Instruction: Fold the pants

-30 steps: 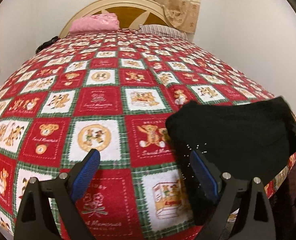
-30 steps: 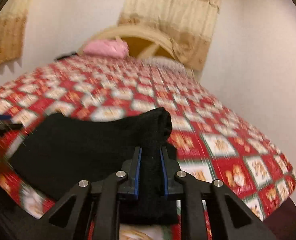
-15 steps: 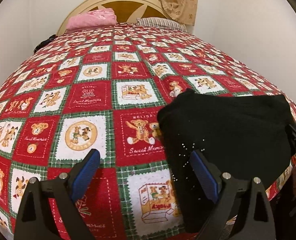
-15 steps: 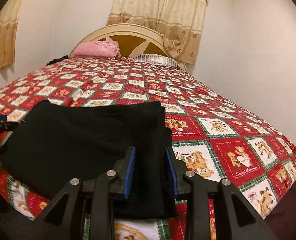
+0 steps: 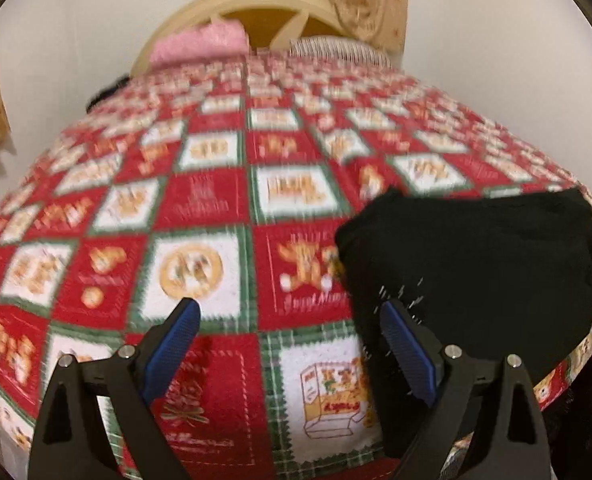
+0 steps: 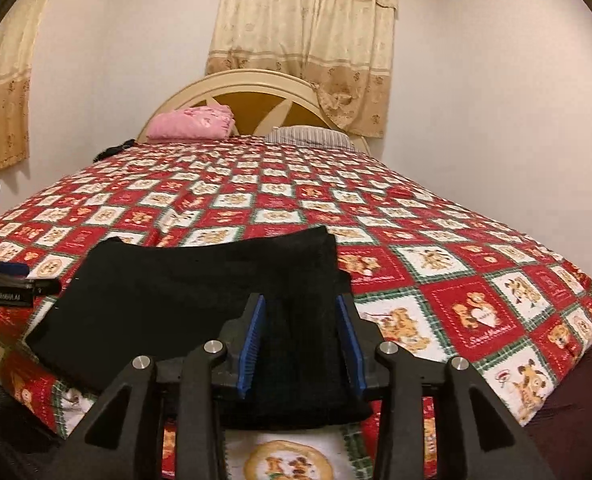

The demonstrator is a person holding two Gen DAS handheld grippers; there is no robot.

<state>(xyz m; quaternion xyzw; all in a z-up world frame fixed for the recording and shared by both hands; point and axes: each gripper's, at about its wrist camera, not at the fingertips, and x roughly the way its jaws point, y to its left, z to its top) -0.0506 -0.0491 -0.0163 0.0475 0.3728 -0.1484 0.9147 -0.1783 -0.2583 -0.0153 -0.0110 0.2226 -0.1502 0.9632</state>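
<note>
Nearest the right wrist camera, the right gripper (image 6: 300, 340) stands with its blue pads (image 6: 251, 340) parted to a moderate gap; its jaws have just been opening, and the near edge of the black pants (image 6: 199, 292) lies between them, the pads apart from the cloth on both sides as far as the view shows. The pants lie folded into a flat dark block at the near edge of the bed, on the red, white and green bear-patterned bedspread (image 6: 472, 312), one corner hanging a little over the mattress edge. The left gripper (image 5: 287, 344) hovers over the bedspread with its jaws wide and nothing between them (this view is blurred); its right pad (image 5: 408, 352) stands just at the left edge of the pants (image 5: 476, 272), and whether it touches the cloth cannot be told. In the right wrist view part of the left gripper shows at the far left of the frame, beside the pants. Farther back the bedspread runs bare to the head of the bed, where a folded pink cloth (image 6: 193, 122) and a striped pillow (image 6: 308, 136) lie against the cream arched headboard (image 6: 251, 84). Behind that hangs a beige curtain (image 6: 304, 40) on the pale wall.
</note>
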